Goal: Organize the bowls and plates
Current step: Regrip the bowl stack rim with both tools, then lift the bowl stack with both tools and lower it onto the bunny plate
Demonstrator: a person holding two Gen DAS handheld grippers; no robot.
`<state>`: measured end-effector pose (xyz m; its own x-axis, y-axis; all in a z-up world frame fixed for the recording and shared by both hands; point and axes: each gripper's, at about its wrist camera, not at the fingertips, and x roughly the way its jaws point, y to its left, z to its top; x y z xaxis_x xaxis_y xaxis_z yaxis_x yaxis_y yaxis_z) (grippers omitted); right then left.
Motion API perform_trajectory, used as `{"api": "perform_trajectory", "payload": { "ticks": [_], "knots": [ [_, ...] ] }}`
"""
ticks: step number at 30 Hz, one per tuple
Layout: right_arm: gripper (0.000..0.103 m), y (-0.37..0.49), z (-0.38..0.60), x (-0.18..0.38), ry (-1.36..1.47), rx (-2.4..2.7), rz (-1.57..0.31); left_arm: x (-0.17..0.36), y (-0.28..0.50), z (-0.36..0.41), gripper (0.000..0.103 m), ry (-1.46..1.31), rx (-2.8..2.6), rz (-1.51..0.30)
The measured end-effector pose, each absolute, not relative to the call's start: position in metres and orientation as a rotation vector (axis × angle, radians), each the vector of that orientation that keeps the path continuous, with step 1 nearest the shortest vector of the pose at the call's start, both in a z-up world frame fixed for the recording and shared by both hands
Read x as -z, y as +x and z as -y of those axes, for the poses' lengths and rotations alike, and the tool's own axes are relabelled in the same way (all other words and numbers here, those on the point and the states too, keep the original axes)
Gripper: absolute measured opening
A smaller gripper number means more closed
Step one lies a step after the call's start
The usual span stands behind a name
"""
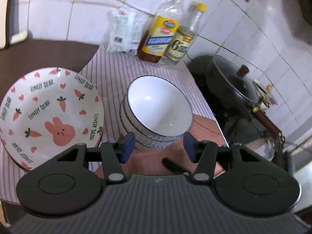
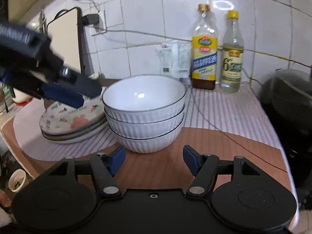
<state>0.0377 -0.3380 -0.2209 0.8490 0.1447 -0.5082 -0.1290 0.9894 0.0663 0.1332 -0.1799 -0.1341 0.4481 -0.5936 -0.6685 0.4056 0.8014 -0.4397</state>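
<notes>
A stack of three white ribbed bowls (image 2: 145, 115) stands on the counter; it also shows in the left wrist view (image 1: 158, 111). Left of it lies a stack of rabbit-and-carrot plates (image 1: 50, 113), seen in the right wrist view (image 2: 74, 122) too. My left gripper (image 1: 159, 146) is open and empty, above and just in front of the bowls. In the right wrist view it hangs over the plates (image 2: 72, 91). My right gripper (image 2: 154, 159) is open and empty, low, just in front of the bowl stack.
Two bottles (image 2: 204, 48) (image 2: 232, 54) and a plastic packet (image 2: 173, 58) stand at the tiled wall. A black wok with a glass lid (image 1: 234, 85) sits to the right. A striped mat (image 2: 224, 109) covers the back of the brown counter (image 2: 214, 156). A cutting board (image 2: 64, 44) leans at left.
</notes>
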Motion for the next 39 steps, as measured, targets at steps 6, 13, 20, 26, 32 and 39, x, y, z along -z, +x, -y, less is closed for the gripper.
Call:
{"api": "perform_trajectory", "payload": {
  "ticks": [6, 13, 20, 26, 32, 39],
  "knots": [
    [0.081, 0.06, 0.332, 0.237, -0.002, -0.165, -0.537, 0.154, 0.166, 0.182, 0.056, -0.317, 0.599, -1.049],
    [0.093, 0.074, 0.334, 0.242, 0.008, -0.192, -0.5, 0.163, 0.188, 0.197, 0.057, -0.321, 0.572, -1.128],
    [0.098, 0.084, 0.331, 0.252, 0.026, -0.197, -0.472, 0.173, 0.197, 0.207, 0.055, -0.301, 0.498, -1.187],
    [0.098, 0.09, 0.329, 0.256, 0.054, -0.187, -0.467, 0.181, 0.194, 0.21, 0.053, -0.316, 0.446, -1.171],
    [0.098, 0.096, 0.329, 0.255, 0.06, -0.185, -0.512, 0.193, 0.195, 0.21, 0.052, -0.343, 0.402, -1.162],
    [0.098, 0.096, 0.33, 0.256, 0.058, -0.191, -0.515, 0.195, 0.196, 0.208, 0.045, -0.343, 0.41, -1.124]
  ]
}}
